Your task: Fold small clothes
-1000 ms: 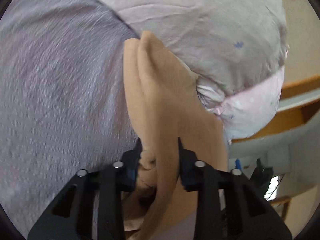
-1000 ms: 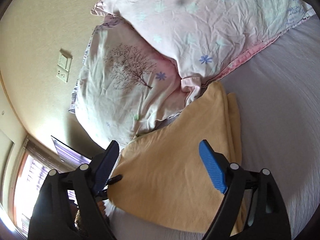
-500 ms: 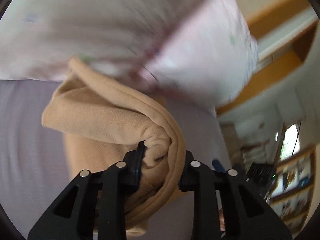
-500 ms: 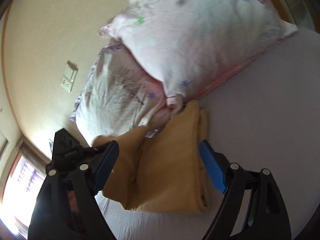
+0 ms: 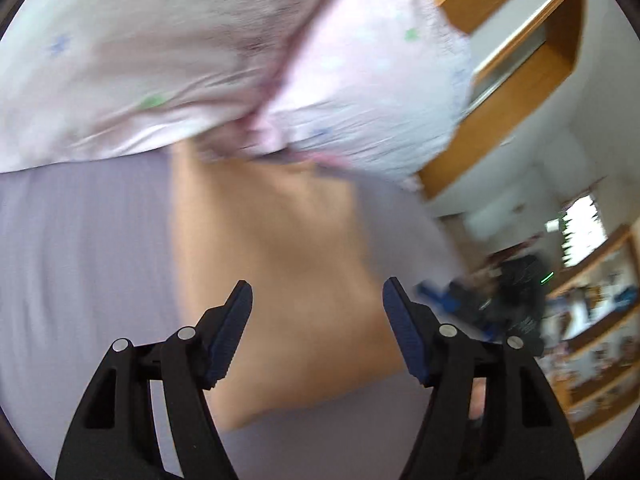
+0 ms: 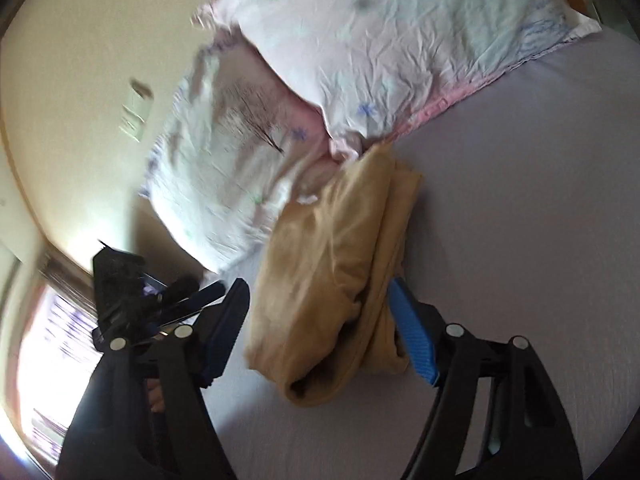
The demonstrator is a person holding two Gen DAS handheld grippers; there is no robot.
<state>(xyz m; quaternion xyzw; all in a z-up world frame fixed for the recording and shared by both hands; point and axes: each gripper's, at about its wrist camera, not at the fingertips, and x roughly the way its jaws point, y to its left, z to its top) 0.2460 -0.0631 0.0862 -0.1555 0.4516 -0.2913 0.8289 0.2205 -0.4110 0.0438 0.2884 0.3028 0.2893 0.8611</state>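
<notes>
A folded tan garment (image 5: 280, 264) lies on the lilac bedsheet (image 5: 80, 264) just below the pillows. My left gripper (image 5: 316, 300) is open and empty above its near edge, jaws wide apart. In the right wrist view the same garment (image 6: 332, 260) lies folded in a thick bundle. My right gripper (image 6: 318, 304) is open, with the garment's near end between its blue pads, not pinched. The left gripper (image 6: 160, 296) shows at the left of that view.
Two pale floral pillows (image 6: 360, 48) lie at the head of the bed, touching the garment's far end. A cream wall with a switch plate (image 6: 134, 114) stands behind. Wooden shelves (image 5: 592, 352) and a wooden headboard (image 5: 520, 76) are to the right.
My left gripper has opened and let go of the garment, which now lies flat and folded over. Both grippers have swung; the views are blurred.
</notes>
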